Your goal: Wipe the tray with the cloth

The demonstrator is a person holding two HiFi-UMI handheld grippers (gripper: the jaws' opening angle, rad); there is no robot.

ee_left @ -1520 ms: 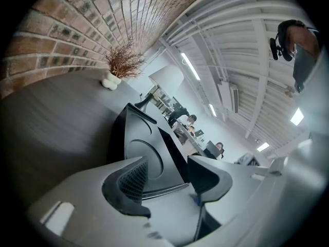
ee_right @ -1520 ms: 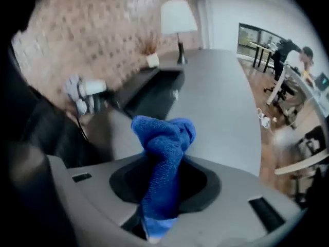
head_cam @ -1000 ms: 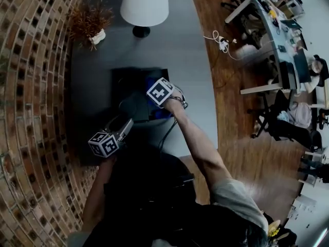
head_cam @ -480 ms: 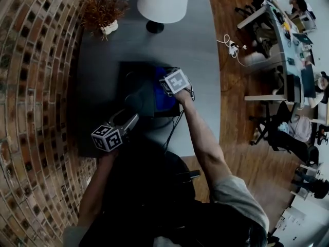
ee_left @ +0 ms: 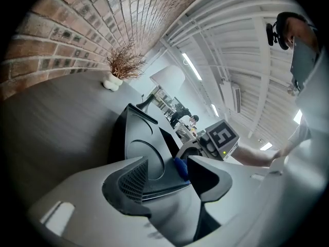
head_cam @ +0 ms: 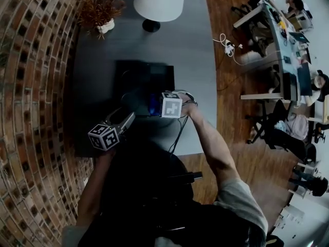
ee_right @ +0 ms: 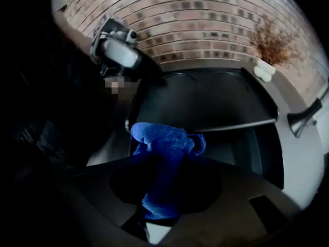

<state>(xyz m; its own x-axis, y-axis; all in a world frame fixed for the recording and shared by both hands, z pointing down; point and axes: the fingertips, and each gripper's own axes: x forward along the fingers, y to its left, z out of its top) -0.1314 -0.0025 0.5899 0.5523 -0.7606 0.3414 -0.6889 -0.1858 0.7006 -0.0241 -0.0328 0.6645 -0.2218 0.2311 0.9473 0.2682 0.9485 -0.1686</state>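
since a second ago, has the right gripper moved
Yes. The right gripper, holding the cloth, has slid across the tray toward its near right corner.

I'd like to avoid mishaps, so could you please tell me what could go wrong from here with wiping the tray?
1. The left claw grips only a corner of the tray, so a firm stroke might swivel it or slide it on the table.
2. The cloth is bunched in the right claw near the tray's near edge; it may slip out or let the claw scrape the tray.
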